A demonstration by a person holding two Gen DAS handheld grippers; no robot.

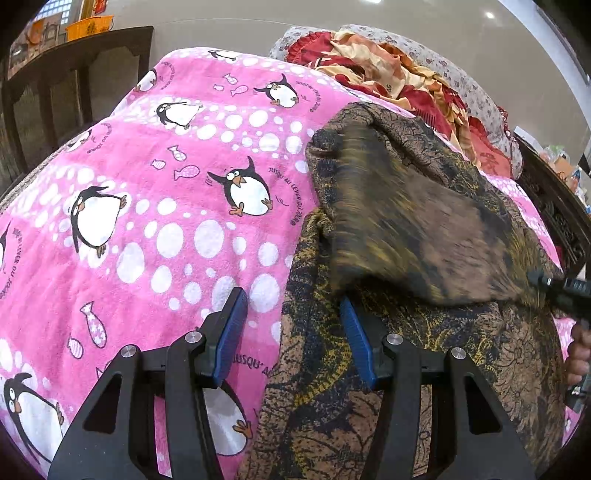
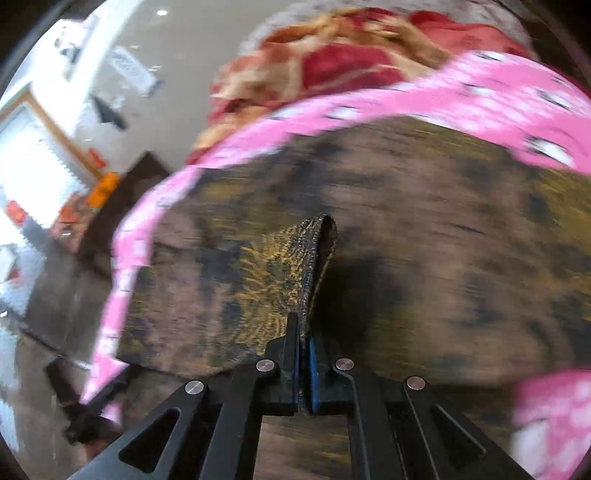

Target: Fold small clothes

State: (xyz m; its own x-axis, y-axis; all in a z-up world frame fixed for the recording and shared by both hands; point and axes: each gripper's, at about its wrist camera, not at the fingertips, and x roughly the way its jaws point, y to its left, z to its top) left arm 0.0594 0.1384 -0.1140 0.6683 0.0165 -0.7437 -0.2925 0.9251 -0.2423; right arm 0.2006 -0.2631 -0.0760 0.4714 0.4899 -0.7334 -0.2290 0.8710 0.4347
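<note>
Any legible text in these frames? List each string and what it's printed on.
"JUSQU'A": on the pink penguin-print fleece blanket, between the left gripper fingers; cut off by the brown patterned garment.
"LEVER DU JOUR": curved beside the central penguin, same blanket; surrounding letters too small.
Red character: on the red-and-cream quilt, too distorted to read.
Right wrist view: motion-blurred, nothing readable.

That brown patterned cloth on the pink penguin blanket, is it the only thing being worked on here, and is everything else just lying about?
Part of the job:
- brown patterned garment, one flap lifted
- right gripper, shut on the garment's edge
- left gripper, open above the garment's near edge

Just lying about:
- pink penguin blanket, the surface underneath
- red floral bedding heaped behind
- orange basket on the dark cabinet
</note>
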